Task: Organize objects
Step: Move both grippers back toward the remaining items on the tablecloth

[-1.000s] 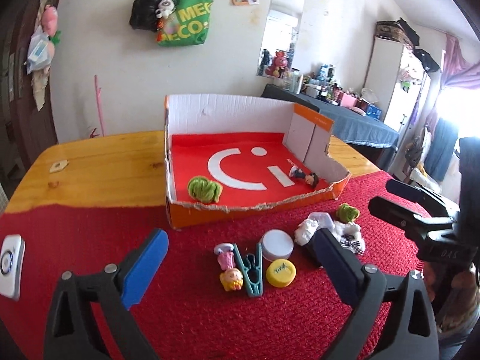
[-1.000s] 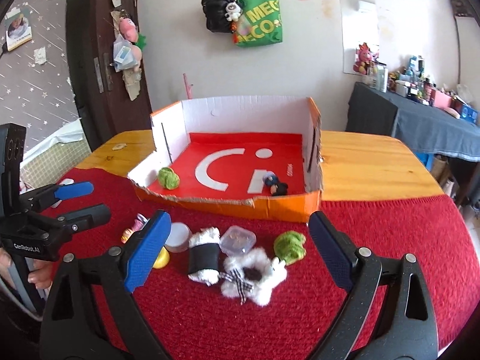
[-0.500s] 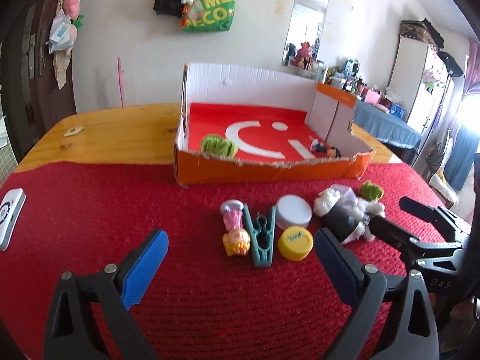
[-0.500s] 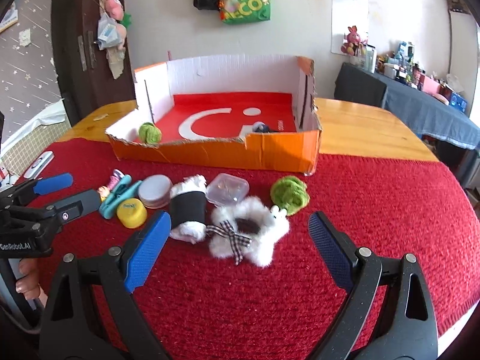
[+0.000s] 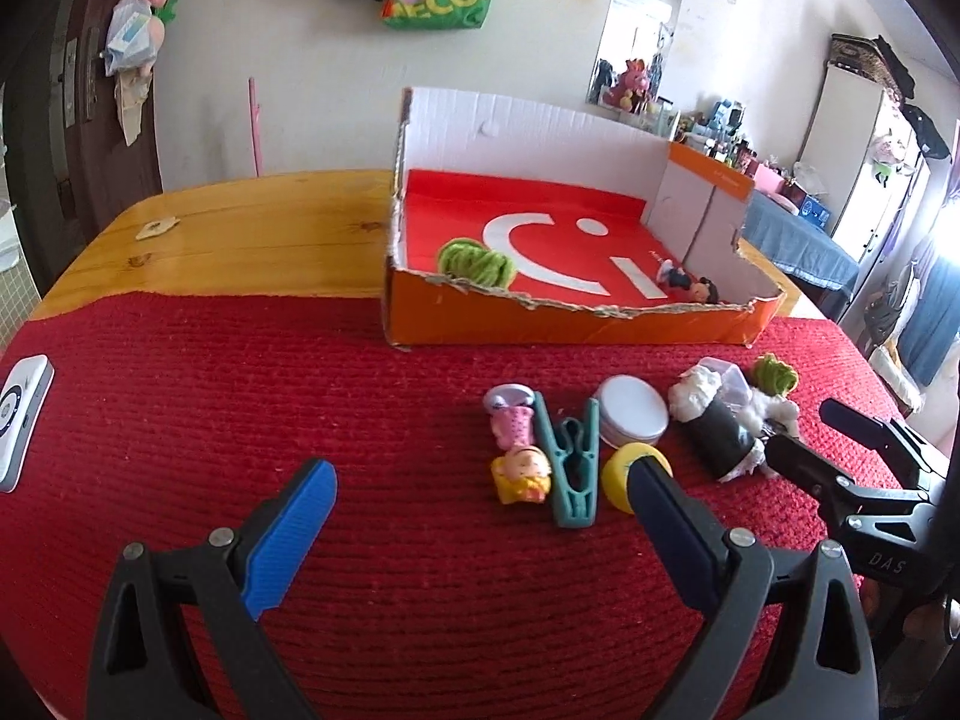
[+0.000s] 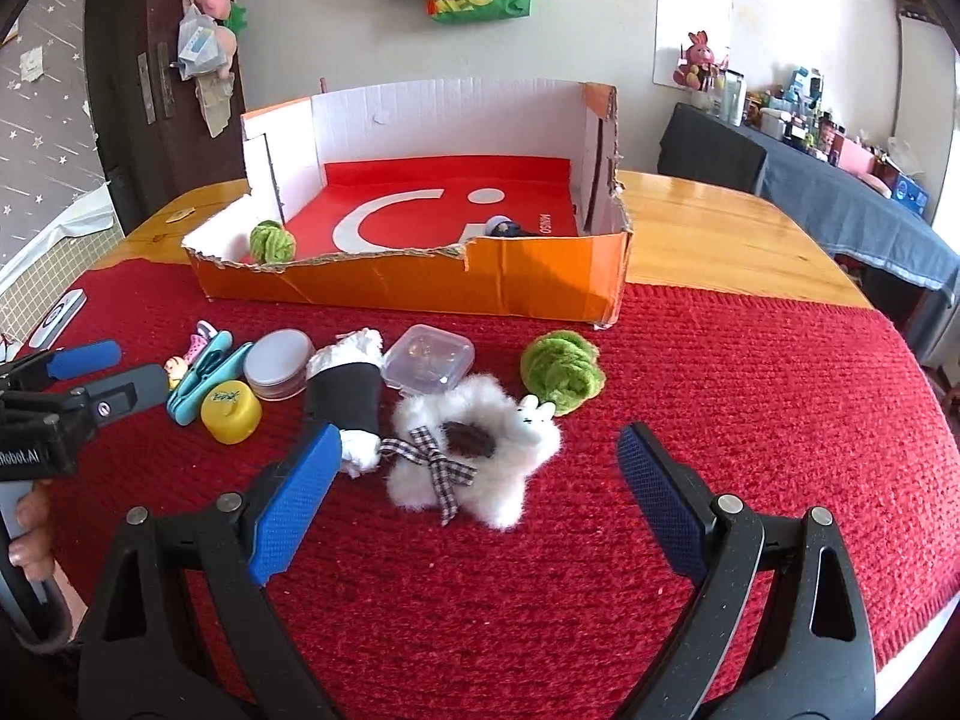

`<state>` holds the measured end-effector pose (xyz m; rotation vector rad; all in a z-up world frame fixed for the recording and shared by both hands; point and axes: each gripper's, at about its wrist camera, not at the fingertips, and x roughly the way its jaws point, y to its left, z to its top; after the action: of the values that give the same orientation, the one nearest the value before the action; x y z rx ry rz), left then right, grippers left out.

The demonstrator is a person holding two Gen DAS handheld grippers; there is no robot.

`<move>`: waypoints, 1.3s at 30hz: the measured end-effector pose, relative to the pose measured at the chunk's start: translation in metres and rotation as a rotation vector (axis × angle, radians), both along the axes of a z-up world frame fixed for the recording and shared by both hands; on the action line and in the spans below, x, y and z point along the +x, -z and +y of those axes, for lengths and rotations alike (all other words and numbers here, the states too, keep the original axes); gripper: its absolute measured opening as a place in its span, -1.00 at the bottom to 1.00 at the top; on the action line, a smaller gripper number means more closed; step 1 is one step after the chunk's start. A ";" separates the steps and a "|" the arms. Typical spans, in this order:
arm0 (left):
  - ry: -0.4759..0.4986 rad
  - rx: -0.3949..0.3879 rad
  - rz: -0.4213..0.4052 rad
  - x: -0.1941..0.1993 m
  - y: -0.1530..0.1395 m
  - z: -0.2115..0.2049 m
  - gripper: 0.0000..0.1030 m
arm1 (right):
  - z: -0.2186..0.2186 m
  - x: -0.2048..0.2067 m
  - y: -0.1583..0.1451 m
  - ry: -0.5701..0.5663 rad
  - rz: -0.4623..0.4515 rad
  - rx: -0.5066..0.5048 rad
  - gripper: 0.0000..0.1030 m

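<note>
Both blue-padded tongs, the left gripper [image 5: 480, 501] and the right gripper [image 6: 480, 468], gape wide, holding nothing. Two green yarn balls show: one [image 6: 561, 373] on the red mat, one [image 6: 272, 242] in the orange cardboard box [image 6: 420, 294].

White wall [image 5: 300, 48]; wooden table [image 5: 240, 222]; dark door [image 6: 138, 60]; mirror [image 5: 642, 30].
</note>
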<state>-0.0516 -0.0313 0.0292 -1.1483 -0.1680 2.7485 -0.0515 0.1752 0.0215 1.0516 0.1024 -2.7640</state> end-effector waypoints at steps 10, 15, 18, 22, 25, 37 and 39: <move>0.062 -0.058 -0.068 -0.008 -0.003 -0.012 0.93 | 0.010 -0.007 0.004 -0.002 -0.060 -0.019 0.83; 0.095 -0.096 -0.097 -0.014 0.004 -0.014 0.93 | 0.014 -0.009 0.006 -0.008 -0.082 -0.036 0.83; 0.116 -0.109 -0.104 -0.016 0.007 -0.011 0.93 | 0.014 -0.009 0.007 -0.016 -0.094 -0.045 0.83; 0.129 -0.147 -0.088 -0.018 0.007 -0.007 0.93 | 0.013 -0.009 0.009 -0.024 -0.103 -0.035 0.83; 0.125 -0.173 -0.082 -0.021 0.006 -0.007 0.95 | 0.013 -0.010 0.010 -0.026 -0.110 -0.027 0.83; 0.119 -0.277 -0.064 -0.028 0.009 -0.015 0.91 | 0.019 -0.011 0.009 -0.017 -0.115 -0.018 0.83; 0.138 -0.283 -0.055 -0.031 0.009 -0.011 0.89 | 0.018 -0.012 0.008 -0.024 -0.118 -0.023 0.83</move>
<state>-0.0822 -0.0423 0.0207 -1.2495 0.2925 2.6785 -0.0636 0.1931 0.0132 1.1957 0.0669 -2.6683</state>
